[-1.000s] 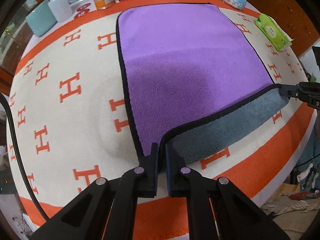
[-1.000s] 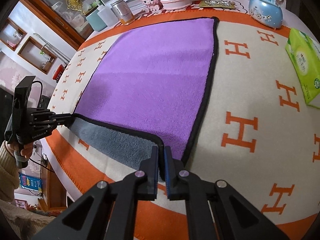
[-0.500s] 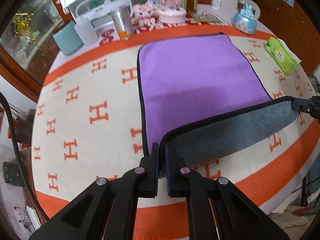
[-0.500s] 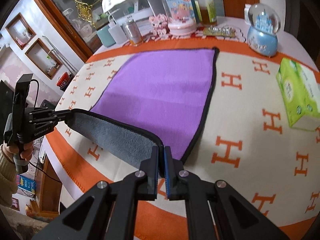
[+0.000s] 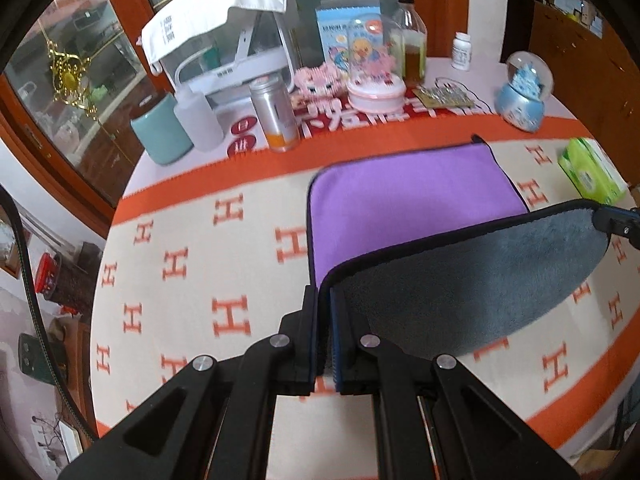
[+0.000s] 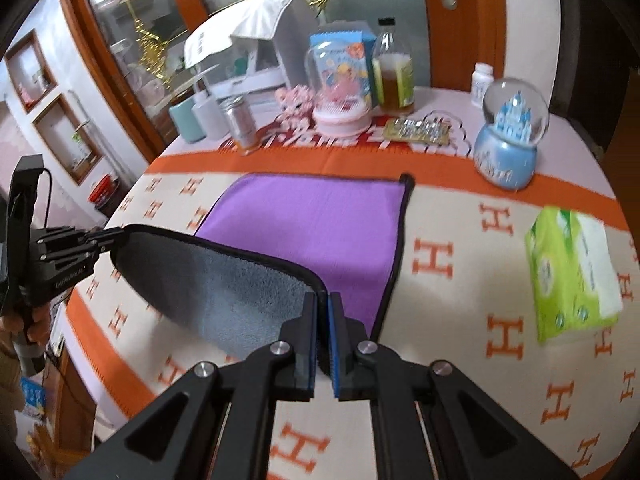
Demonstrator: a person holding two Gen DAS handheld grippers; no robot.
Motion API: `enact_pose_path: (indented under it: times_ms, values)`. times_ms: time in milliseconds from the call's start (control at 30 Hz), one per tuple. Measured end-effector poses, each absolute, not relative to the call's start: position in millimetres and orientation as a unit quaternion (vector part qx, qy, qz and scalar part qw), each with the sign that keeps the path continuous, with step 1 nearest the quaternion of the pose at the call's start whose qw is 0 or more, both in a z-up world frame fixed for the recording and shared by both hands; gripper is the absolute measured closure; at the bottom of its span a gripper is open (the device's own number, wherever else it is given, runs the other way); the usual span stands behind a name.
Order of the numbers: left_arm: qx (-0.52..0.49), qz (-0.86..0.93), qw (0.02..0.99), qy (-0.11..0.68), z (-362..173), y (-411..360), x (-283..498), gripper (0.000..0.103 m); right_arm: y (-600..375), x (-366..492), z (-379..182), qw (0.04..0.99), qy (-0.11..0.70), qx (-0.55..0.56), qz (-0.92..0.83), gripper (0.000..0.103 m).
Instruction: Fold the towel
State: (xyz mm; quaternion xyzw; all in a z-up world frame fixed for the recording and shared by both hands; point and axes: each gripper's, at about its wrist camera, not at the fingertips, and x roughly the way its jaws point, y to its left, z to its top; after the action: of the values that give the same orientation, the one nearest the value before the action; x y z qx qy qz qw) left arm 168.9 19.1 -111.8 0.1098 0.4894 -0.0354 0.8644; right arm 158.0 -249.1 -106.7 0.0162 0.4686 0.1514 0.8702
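The towel (image 5: 408, 196) is lying purple side up on the orange-and-cream tablecloth (image 5: 192, 264), while its near edge is hanging lifted above the cloth, showing the grey underside (image 5: 472, 284). The left gripper (image 5: 325, 328) is pinching one near corner between pressed-together fingers, and the right gripper (image 6: 323, 336) is pinching the other corner the same way; each is showing at the edge of the other's view. Beyond the towel's far edge, containers are standing in a row: a teal cup (image 5: 160, 132), a white squeeze bottle (image 5: 198, 120), a silver can with an orange base (image 5: 275, 114), a pink-based clear dome holding a cartoon figure (image 5: 374, 76), a clear bottle roughly half full of amber liquid (image 6: 394, 76), a small white pill bottle (image 5: 462, 50) and a blue snow globe enclosing a castle (image 6: 510, 132). A green tissue pack (image 6: 572, 272) is sitting to the right of the towel, well apart.
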Motion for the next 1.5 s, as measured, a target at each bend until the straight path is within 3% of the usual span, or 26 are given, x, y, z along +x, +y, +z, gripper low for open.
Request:
enact_pose_path:
  times_ms: [433,800,900,967,1033,1100,1500]
  values:
    - [0.107,-0.029,0.876,0.469,-130.0,13.7,285.9,0.099,-250.1,269.6,-136.3,0.879,0.470,0.015,0.075,0.098]
    - [0.107,-0.017,0.861,0.497,-191.6,5.6,345.8,0.097,-256.4,319.2,-184.8,0.866,0.498,0.016,0.044,0.097]
    - [0.104,-0.004,0.858,0.502,-201.6,7.4,350.8,0.086,-252.5,322.3,-188.0,0.871,0.491,-0.001,0.030,0.090]
    - [0.102,0.007,0.857,0.505,-204.7,9.6,351.8,0.038,-251.0,321.3,-186.0,0.876,0.482,-0.012,0.020,0.078]
    - [0.097,0.019,0.864,0.493,-202.0,13.2,349.8,0.020,-250.3,319.6,-181.2,0.884,0.466,-0.021,0.011,0.065]
    - [0.096,0.027,0.869,0.485,-198.4,16.1,347.9,0.020,-251.7,318.1,-176.8,0.890,0.456,-0.020,0.006,0.058]
    - [0.074,0.025,0.872,0.483,-173.4,13.4,325.4,0.019,-237.0,301.1,-166.6,0.879,0.475,-0.021,0.011,0.058]
